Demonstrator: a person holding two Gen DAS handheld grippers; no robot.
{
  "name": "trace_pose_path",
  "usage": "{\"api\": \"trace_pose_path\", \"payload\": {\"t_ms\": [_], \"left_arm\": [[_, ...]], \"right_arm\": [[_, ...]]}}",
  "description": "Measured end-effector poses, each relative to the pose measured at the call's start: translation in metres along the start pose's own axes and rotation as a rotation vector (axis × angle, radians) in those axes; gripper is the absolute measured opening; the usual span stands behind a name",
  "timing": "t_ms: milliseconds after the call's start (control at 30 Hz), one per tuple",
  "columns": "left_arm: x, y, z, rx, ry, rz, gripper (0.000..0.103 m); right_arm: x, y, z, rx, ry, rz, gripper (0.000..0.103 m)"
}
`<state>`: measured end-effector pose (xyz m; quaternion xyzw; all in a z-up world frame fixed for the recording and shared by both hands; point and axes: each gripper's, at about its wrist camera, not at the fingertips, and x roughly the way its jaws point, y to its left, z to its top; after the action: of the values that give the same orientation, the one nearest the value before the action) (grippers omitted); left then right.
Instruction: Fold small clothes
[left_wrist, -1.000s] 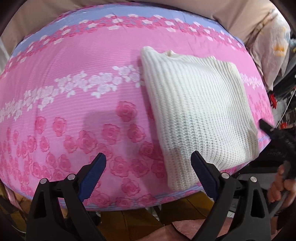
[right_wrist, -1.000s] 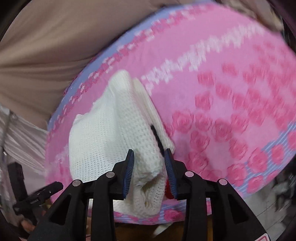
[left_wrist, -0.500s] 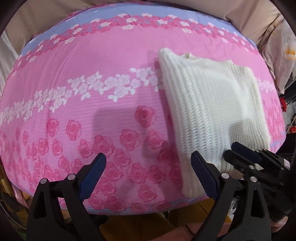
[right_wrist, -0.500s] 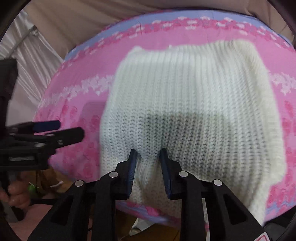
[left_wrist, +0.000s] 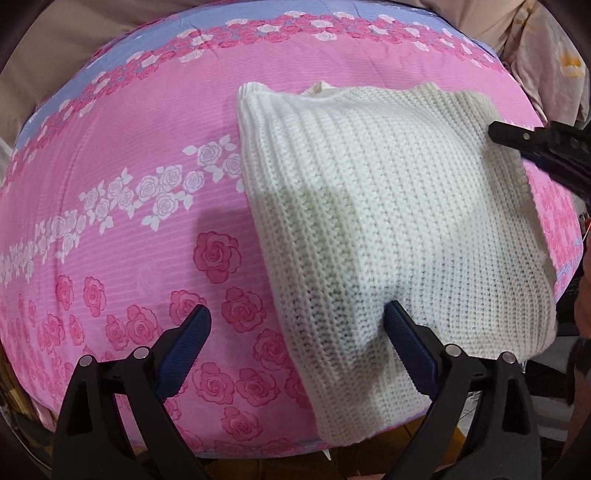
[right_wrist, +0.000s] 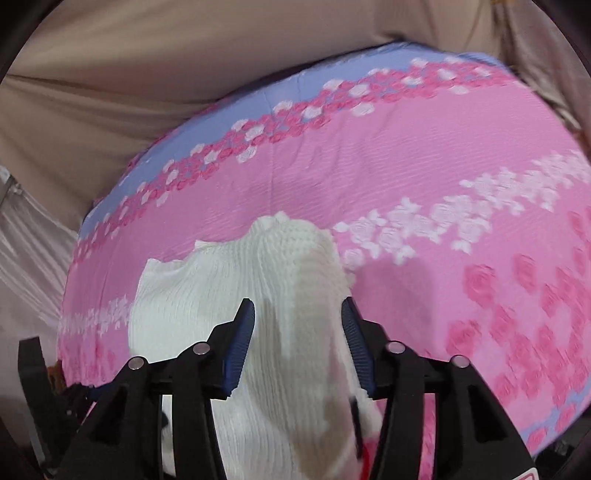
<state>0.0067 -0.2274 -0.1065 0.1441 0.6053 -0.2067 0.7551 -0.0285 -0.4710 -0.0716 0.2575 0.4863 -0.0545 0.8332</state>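
A cream knitted sweater (left_wrist: 388, 206), folded into a rough rectangle, lies on the pink floral bed cover (left_wrist: 129, 147). My left gripper (left_wrist: 299, 350) is open over the sweater's near left corner, its right finger pressing into the knit. In the right wrist view my right gripper (right_wrist: 297, 343) has its jaws apart around a raised fold of the sweater (right_wrist: 258, 295); the jaws do not pinch it. The right gripper's black tip (left_wrist: 535, 147) shows at the sweater's right edge in the left wrist view.
A beige sheet (right_wrist: 147, 74) lies behind the bed cover. A pale patterned pillow (left_wrist: 554, 55) sits at the far right. The bed's front edge runs just below my left gripper, with a wooden floor (left_wrist: 424, 435) beneath.
My left gripper moved forward onto the sweater's near corner. My right gripper's jaws widened and it swung to the sweater's right side, the knit bunching up between its fingers.
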Motion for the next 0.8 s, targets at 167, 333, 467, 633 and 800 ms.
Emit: {"api": "trace_pose_path", "payload": {"t_ms": [167,333,467,633,800], "left_arm": [[0.000,0.000,0.000,-0.018,-0.014,0.011,0.096],[0.001,0.000,0.000,-0.027,-0.015,0.009,0.096],[-0.001,0.005,-0.004,-0.054,-0.011,-0.010,0.096],[-0.008,-0.003,-0.012,-0.041,-0.010,0.001,0.096],[-0.004,-0.006,-0.014,-0.035,-0.005,0.017,0.096]], "right_arm": [[-0.001,0.004,0.021,-0.011,-0.083,0.048,0.013],[0.003,-0.027,0.010,0.090,-0.015,0.050,0.019],[-0.058,-0.030,-0.037,0.121,-0.083,0.104,0.036],[-0.066,-0.015,-0.125,0.040,0.021,0.015,0.045],[-0.062,-0.009,-0.154,0.032,0.001,-0.029,0.015]]}}
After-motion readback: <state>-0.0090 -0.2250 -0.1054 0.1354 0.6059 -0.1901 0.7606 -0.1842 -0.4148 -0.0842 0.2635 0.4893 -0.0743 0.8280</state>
